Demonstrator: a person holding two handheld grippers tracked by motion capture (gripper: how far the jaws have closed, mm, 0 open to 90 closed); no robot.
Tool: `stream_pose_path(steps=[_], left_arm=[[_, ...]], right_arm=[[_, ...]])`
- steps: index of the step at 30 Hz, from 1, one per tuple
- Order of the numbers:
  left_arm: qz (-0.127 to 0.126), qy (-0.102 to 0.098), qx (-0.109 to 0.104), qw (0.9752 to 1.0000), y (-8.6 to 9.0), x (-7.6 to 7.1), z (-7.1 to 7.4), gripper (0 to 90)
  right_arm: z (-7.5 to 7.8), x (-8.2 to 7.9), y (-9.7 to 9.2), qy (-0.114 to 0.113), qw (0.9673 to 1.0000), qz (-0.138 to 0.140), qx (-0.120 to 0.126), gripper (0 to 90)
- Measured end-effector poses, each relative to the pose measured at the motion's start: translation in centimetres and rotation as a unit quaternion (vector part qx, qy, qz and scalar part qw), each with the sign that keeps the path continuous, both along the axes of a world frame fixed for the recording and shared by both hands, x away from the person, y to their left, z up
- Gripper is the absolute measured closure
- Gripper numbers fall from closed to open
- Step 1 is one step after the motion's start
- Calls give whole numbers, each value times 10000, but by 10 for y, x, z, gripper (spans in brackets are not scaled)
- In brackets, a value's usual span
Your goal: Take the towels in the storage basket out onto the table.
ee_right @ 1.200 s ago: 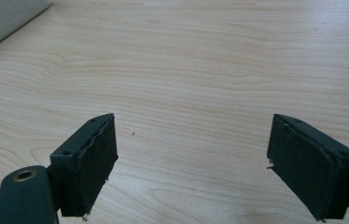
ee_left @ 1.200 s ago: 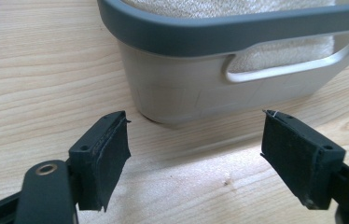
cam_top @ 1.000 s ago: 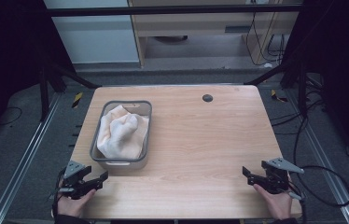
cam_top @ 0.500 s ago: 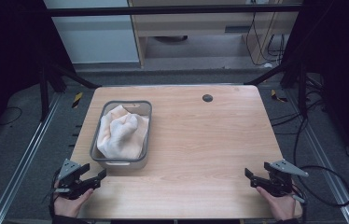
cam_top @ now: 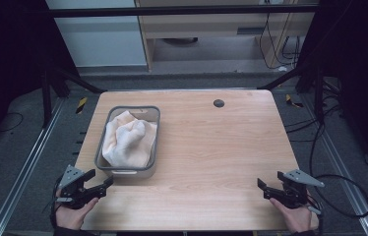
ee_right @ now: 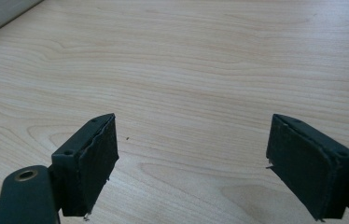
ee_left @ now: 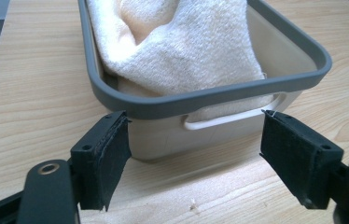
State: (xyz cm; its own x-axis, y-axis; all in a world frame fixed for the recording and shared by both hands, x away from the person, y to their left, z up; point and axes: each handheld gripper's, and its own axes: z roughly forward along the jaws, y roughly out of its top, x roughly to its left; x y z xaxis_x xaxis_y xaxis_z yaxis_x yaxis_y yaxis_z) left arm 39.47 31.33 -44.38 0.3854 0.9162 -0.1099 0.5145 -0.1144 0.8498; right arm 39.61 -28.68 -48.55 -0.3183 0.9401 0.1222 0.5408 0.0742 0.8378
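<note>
Both grippers drew back to the near edge. Left gripper (cam_top: 104, 186), jaws wide and empty, faces bin (ee_left: 200, 95) with towel (ee_left: 177, 42) dead ahead; right gripper (cam_top: 265, 189), wide and empty, far off.

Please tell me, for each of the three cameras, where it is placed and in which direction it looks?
High view: above the person's side, facing forward and down on the table; both hands, left gripper, right gripper.
Left gripper view: rides the left gripper, facing the grey bin and towel between its open jaws.
Right gripper view: rides the right gripper, facing bare wood between its open jaws.
Shared: bin and towel, in the high and left gripper views.
</note>
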Motion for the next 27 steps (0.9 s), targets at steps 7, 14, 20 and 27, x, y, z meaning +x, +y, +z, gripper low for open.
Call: stream_pose_path(steps=[7, 14, 20, 27], left_arm=[[-38, -108, 17, 9999, -4, 0, 9, 229], [-101, -215, 34, 9997, -8, 3, 22, 222], [-113, -248, 46, 9996, -9, 5, 28, 220], [-153, -285, 79, 9994, -13, 12, 38, 219]], right_arm=[[0, -1, 1, -17, 10000, 23, -22, 164], [0, -1, 1, -35, 10000, 27, -45, 165], [-1, -1, 2, 13, 9999, 85, -55, 177], [-1, -1, 3, 1, 9999, 87, -60, 179]])
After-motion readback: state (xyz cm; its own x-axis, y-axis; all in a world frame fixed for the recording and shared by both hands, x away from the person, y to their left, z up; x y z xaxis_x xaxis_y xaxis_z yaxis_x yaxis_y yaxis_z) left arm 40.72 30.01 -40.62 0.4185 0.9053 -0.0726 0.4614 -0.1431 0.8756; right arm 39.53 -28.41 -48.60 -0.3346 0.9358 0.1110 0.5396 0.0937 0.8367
